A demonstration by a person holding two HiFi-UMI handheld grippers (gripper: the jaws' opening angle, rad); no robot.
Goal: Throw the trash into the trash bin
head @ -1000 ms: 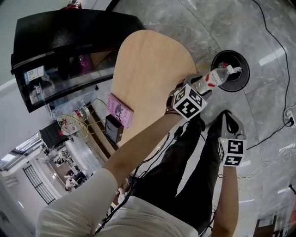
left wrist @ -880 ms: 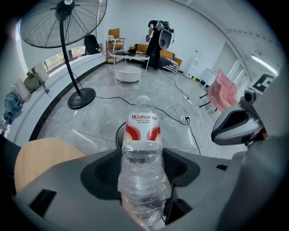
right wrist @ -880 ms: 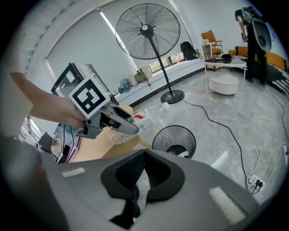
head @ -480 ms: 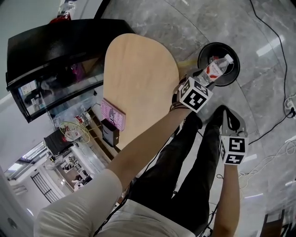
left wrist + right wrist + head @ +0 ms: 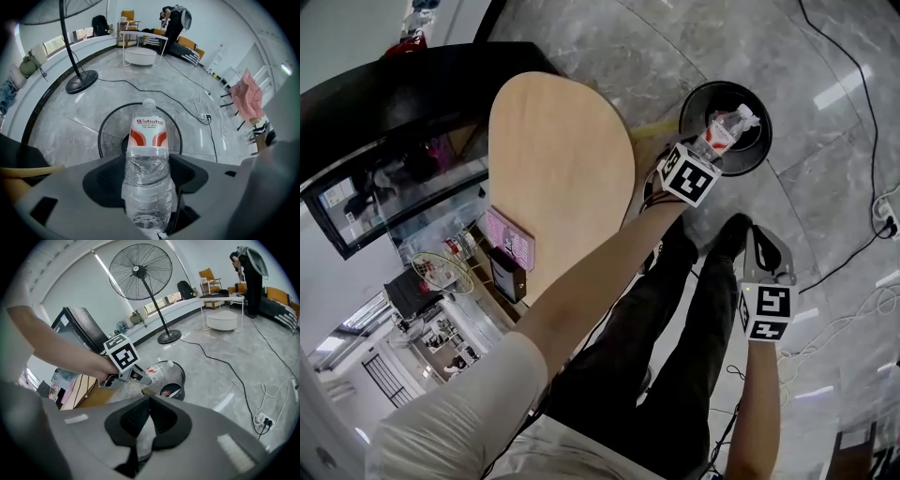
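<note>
A clear plastic water bottle [image 5: 724, 131] with a red and white label sits between the jaws of my left gripper [image 5: 712, 153]. It points almost straight down over the mouth of the black mesh trash bin [image 5: 687, 105]. In the left gripper view the bottle [image 5: 147, 159] stands between the dark pads with the bin [image 5: 110, 133] right beneath it. The jaws are opening a little, and the pads still hold the bottle. My right gripper [image 5: 766, 247] hangs lower right, above the floor; its jaws [image 5: 149, 401] are shut with nothing in them. From that view I see the left gripper [image 5: 140, 377], the bottle [image 5: 157, 370] and the bin [image 5: 182, 386].
A rounded wooden table [image 5: 558, 169] stands left of the bin, with a black cabinet [image 5: 394, 103] behind it. The person's legs and shoes are below the grippers. Cables [image 5: 862, 84] run over the grey marble floor. A standing fan [image 5: 140, 273] is farther off.
The left gripper has carried the bottle down and over the bin's mouth; earlier it was at the bin's near edge. The right gripper has sunk slightly and stays shut.
</note>
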